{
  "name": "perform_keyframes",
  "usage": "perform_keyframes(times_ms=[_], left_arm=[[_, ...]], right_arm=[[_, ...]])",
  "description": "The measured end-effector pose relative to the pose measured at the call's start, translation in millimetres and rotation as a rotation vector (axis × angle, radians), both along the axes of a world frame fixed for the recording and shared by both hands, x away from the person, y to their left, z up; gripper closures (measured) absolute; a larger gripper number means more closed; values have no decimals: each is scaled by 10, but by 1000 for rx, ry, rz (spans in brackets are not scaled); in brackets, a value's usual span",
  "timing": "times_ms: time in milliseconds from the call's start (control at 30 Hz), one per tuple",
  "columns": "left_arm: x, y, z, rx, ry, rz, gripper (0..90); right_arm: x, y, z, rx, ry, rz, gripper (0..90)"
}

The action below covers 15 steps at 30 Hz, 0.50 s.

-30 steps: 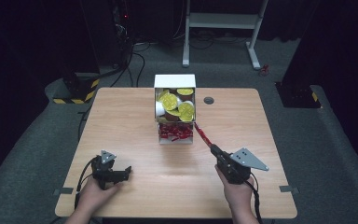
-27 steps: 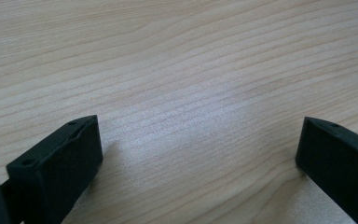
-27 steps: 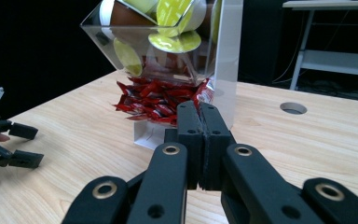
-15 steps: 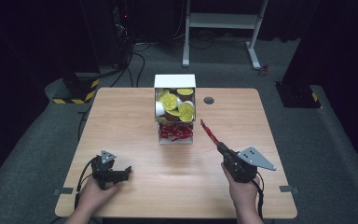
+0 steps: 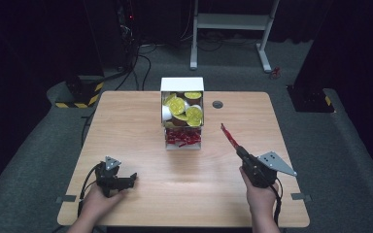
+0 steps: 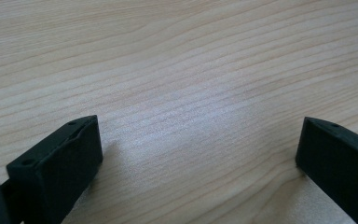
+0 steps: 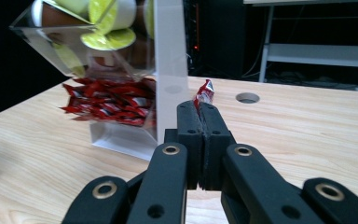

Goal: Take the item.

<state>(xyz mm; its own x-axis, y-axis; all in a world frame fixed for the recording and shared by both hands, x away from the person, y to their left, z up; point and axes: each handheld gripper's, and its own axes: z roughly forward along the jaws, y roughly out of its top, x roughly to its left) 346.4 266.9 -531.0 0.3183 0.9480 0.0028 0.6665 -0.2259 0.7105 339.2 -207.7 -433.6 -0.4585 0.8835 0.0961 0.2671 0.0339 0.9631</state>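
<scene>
Overhead, the right tongs (image 5: 236,148) sit above the right part of the tabletop (image 5: 136,126), clamped on a thin red sachet (image 5: 228,135) that points toward the clear dispenser box (image 5: 182,112), near it but apart. Yellow-lidded cups (image 5: 179,106) fill the box's top; more red sachets (image 5: 183,138) lie in its lower tray. The left tongs (image 5: 132,178) rest near the front left corner, jaws apart.

Along the left tongs (image 6: 198,144), both jaws stand wide over bare wood.

Along the right tongs (image 7: 200,109), the jaws press together on the sachet (image 7: 204,94), whose tip sticks up just beside the box's wall (image 7: 170,70).
</scene>
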Motion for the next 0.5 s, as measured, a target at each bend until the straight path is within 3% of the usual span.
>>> perform_keyframes(times_ms=[500], left_arm=[[0,0,0,0,0,0,8]], right_arm=[[80,-137,-129,-21,38,-61,894]])
